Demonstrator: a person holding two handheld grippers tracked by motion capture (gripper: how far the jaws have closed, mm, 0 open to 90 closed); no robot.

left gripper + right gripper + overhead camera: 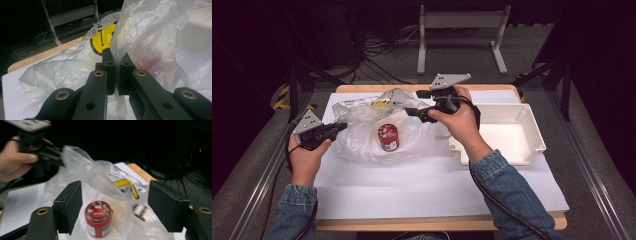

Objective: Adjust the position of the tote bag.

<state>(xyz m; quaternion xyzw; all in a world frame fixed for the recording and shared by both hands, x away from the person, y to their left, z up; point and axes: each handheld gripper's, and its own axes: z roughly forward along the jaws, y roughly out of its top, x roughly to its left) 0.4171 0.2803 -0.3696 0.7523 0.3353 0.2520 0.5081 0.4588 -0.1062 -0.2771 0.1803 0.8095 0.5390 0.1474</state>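
Crumpled clear plastic, a thin bag (pixel 362 125) with a yellow printed patch, is spread over the white sheet (pixel 422 190) on the wooden table (pixel 362 88), toward its far-left corner. Its left edge is pinched by the left gripper (pixel 339 127), whose jaws are pressed together on the film; the left hand (pixel 304 155) is held low near the table's left edge, forearm level. A short red cylindrical can (pixel 388 137) is stood upright inside the bag. Above the bag's far edge the right gripper (pixel 412 113) is held raised, wrist bent leftward, jaws spread wide with nothing clamped between them. A white plastic tub (pixel 512 131) is seen at the right edge.
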